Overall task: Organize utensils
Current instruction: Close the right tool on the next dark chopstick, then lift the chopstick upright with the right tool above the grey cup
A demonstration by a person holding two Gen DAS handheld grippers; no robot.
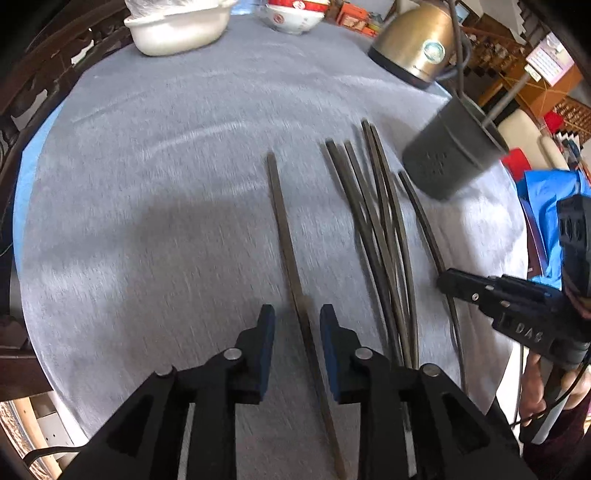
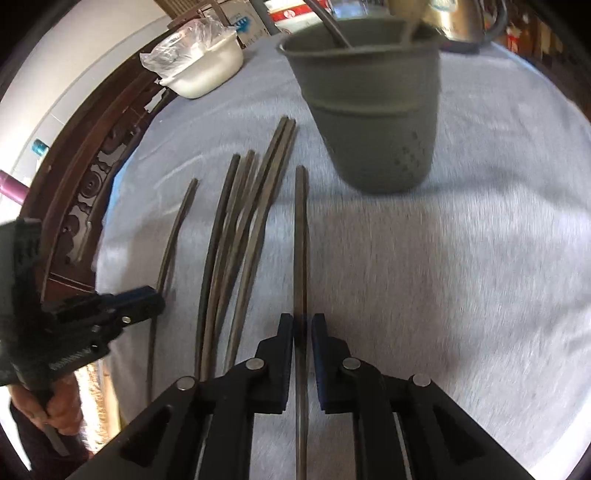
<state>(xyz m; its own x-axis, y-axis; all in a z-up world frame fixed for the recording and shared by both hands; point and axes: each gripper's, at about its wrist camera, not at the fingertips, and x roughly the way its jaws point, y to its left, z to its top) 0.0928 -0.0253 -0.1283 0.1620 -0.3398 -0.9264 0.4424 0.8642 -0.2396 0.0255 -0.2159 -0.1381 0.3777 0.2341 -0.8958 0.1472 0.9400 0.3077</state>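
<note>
Chopsticks [image 2: 240,236] lie fanned at frame centre beside grey holder [image 2: 369,110]; right gripper [image 2: 302,332] pinches one stick [image 2: 301,240] for transfer, left gripper [image 1: 297,325] part-open, straddling another [image 1: 284,229], gripping nothing.

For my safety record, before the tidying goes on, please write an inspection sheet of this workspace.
Surface: grey cloth over the table.
Job's things: lone chopstick, end chopstick and chopstick bundle between them, all lying flat; holder standing, utensils already inside.
Clutter: kettle, white bowl, red bowl at the far edge.
Grippers: left gripper jaws open astride the lone chopstick; right gripper jaws shut on the end chopstick.
Cables: thin cable beside the right hand.
Surroundings: carved wood.
</note>
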